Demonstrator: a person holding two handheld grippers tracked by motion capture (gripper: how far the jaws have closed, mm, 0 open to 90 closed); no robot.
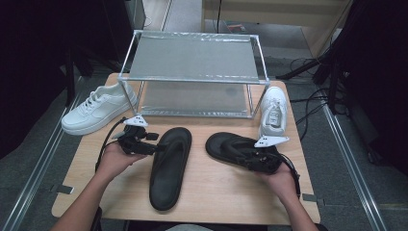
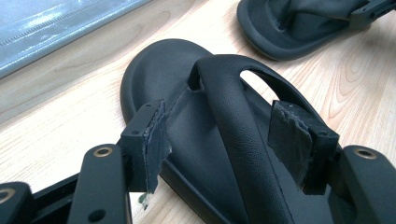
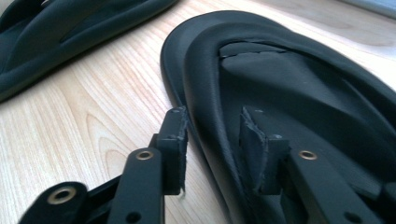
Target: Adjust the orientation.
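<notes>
Near on the bench [image 1: 202,197] | left claw [image 2: 229,140] wide, jaws straddling strap of left sandal [image 1: 169,166], long axis near-far | right claw [image 3: 212,140] narrow, jaws astride side rim of right sandal [image 1: 231,148], long axis left-right | far: two white sneakers [image 1: 96,108] flank a metal rack [image 1: 192,72]

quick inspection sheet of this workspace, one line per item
surface: wooden table, bare at front
job's things: two black sandals, left sandal, right sandal; white sneakers flank a metal rack
clutter: nothing seen
grippers: left gripper open, jaws astride left sandal's strap; right gripper astride right sandal's rim, grip unclear
cables: black cable from left gripper; more cables on floor at right
surroundings: grey floor, dark sides
</notes>
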